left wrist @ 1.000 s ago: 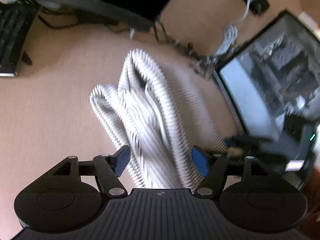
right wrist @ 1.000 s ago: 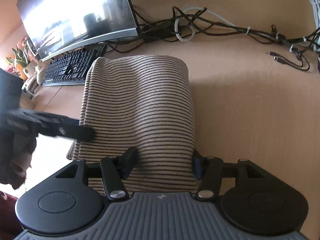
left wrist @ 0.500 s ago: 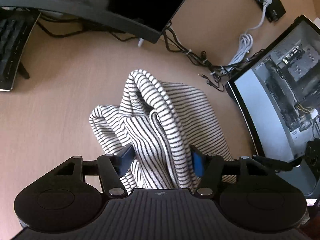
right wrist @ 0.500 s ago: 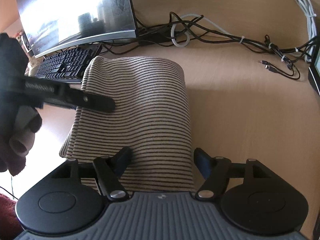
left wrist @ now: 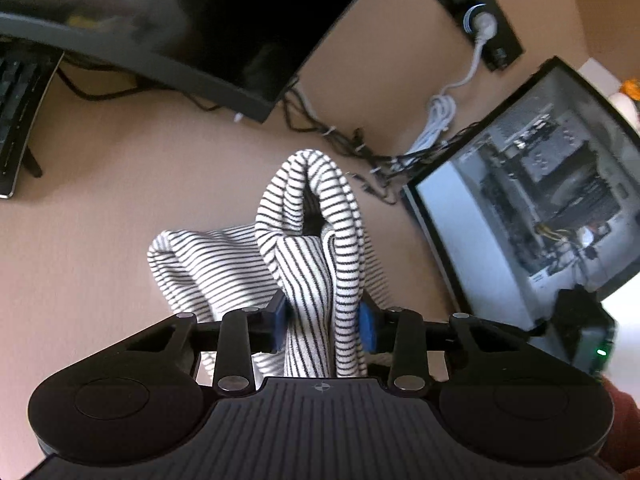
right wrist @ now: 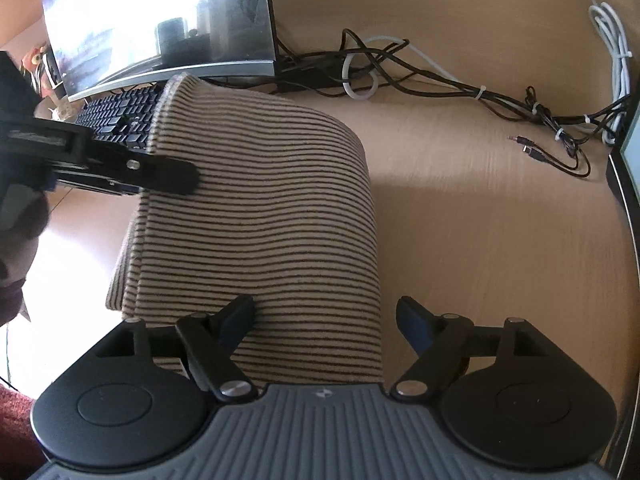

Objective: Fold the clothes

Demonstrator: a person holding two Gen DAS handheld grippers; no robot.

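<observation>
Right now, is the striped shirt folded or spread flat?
Folded, not flat. The shirt lies doubled over in layers on the desk; the left tool, just closing, pinches a bunched loop of it.

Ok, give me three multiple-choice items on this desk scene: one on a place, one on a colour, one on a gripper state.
1. Where does the keyboard lie?
A. in front of the curved monitor
B. on the striped garment
C. beside the open computer case

2. What colour are the garment's thin stripes?
A. red
B. dark
C. green

3. How does the left gripper stand?
A. wide open, nothing between its pads
B. out of view
C. pinching a gathered fold of the garment

Answers: 1 A, the keys sit just below the screen's edge. 2 B, dark lines on pale cloth. 3 C, both blue pads press the bunched fabric, having just been closing.
</observation>
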